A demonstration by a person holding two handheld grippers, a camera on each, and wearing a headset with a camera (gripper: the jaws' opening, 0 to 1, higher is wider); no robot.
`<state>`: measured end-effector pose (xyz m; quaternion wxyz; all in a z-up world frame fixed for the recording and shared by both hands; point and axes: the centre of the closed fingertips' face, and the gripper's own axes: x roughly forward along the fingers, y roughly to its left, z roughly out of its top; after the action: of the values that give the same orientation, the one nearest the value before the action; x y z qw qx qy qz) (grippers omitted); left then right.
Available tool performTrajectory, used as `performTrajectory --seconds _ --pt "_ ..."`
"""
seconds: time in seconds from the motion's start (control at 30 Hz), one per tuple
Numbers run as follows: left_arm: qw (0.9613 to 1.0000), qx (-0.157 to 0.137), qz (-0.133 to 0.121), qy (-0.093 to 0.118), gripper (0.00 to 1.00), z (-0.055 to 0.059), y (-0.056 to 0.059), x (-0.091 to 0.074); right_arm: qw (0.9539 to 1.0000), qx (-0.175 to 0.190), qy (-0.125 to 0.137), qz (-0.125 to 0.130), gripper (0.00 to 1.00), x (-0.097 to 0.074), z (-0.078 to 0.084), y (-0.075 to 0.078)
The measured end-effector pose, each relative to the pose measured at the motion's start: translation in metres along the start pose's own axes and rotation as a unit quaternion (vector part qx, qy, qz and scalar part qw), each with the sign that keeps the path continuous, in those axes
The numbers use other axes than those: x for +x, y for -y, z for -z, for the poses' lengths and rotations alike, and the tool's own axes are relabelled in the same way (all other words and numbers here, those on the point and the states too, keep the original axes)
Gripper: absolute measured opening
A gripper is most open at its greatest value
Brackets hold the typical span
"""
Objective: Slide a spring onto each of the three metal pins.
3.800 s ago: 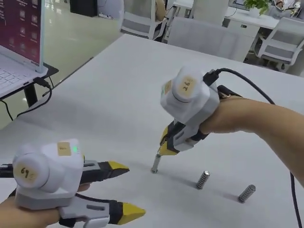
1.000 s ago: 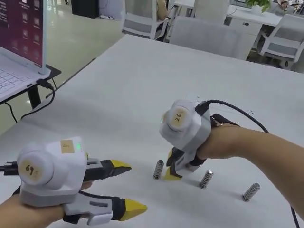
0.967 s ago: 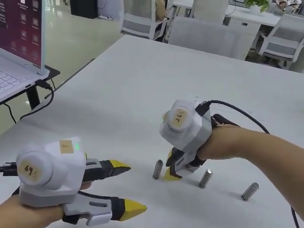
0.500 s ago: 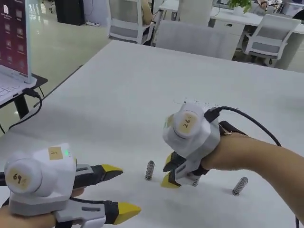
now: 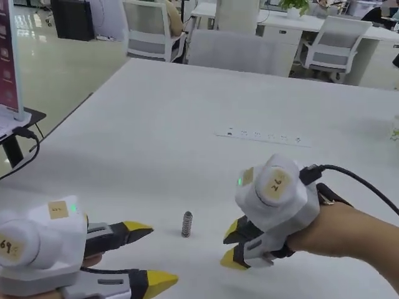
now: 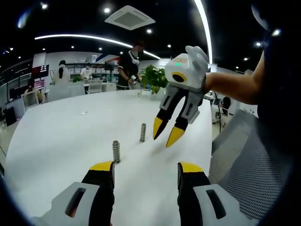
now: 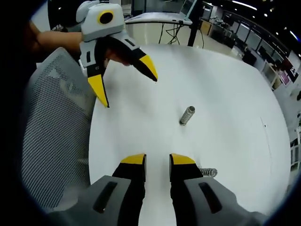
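A short metal spring (image 5: 186, 224) stands upright over a pin on the white table (image 5: 187, 124), between my two grippers. The left gripper view has two upright springs, one near (image 6: 115, 151) and one farther (image 6: 143, 133). In the right gripper view one spring (image 7: 187, 115) stands ahead and another spring (image 7: 207, 172) peeks from behind my right finger. My right gripper (image 5: 229, 246) hovers open just right of the spring, holding nothing. My left gripper (image 5: 153, 255) is open and empty at the near left. Each gripper also sees the other: right gripper (image 6: 167, 134), left gripper (image 7: 126, 84).
A white power strip (image 5: 262, 135) lies across the table further back. A laptop (image 5: 6, 68) on a stand is off the left edge. Office chairs (image 5: 327, 37) line the far side. A mesh chair (image 7: 51, 141) sits by the near table edge.
The right gripper has left the left pin, which now carries a spring, and drawn back to the near right. The left gripper has stayed put; the head camera shifted.
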<state>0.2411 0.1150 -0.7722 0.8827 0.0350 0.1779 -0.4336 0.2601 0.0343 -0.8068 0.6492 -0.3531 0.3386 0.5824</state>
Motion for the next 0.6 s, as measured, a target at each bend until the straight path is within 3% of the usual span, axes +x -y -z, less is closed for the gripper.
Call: performTrajectory --seconds 0.33,0.6 --pt "1.0000 0.003 0.004 -0.001 0.48 -0.004 0.003 0.003 0.9985 0.048 0.023 0.014 0.17 -0.014 0.025 -0.012" --pt "1.0000 0.003 0.001 -0.003 0.48 -0.004 0.003 0.001 0.9944 0.093 0.040 0.031 0.17 -0.027 0.049 -0.017"
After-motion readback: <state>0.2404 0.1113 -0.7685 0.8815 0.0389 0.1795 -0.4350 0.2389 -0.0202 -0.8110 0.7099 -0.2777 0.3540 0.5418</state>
